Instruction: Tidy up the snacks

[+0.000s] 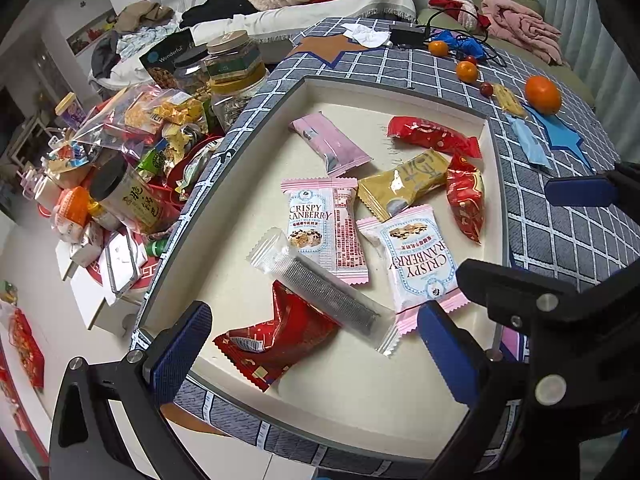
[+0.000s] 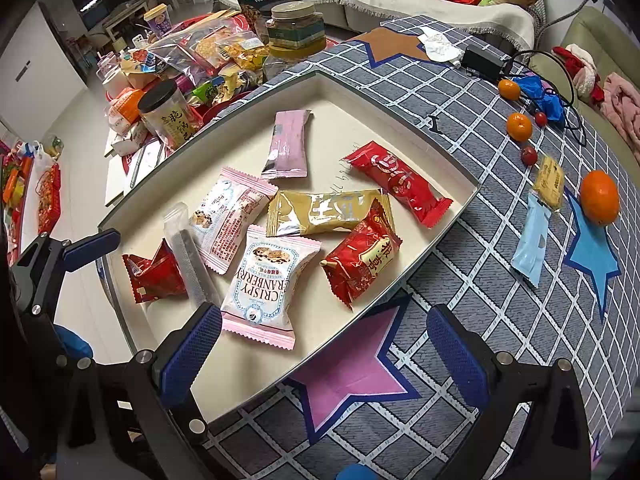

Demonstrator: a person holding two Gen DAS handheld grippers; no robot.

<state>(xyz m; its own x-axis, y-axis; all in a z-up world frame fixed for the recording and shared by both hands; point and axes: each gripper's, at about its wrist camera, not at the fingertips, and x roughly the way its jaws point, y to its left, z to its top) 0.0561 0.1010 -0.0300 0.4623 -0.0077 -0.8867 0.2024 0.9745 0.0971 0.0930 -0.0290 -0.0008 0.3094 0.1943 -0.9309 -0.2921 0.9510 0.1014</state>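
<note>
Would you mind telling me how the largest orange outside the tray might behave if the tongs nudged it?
The largest orange looks round and smooth, so it would probably roll rather than slide. It sits freely on the checked cloth, with nothing bracing it. Its rind looks firm, so a gentle grip likely won't crush it.

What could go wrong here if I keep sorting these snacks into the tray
The clear packet lies across the red packet and a cranberry packet, so grabbing one may drag the others. The large orange near the table edge could roll off if bumped. The open left claw and open right claw hover close together over the tray and might collide.
</note>
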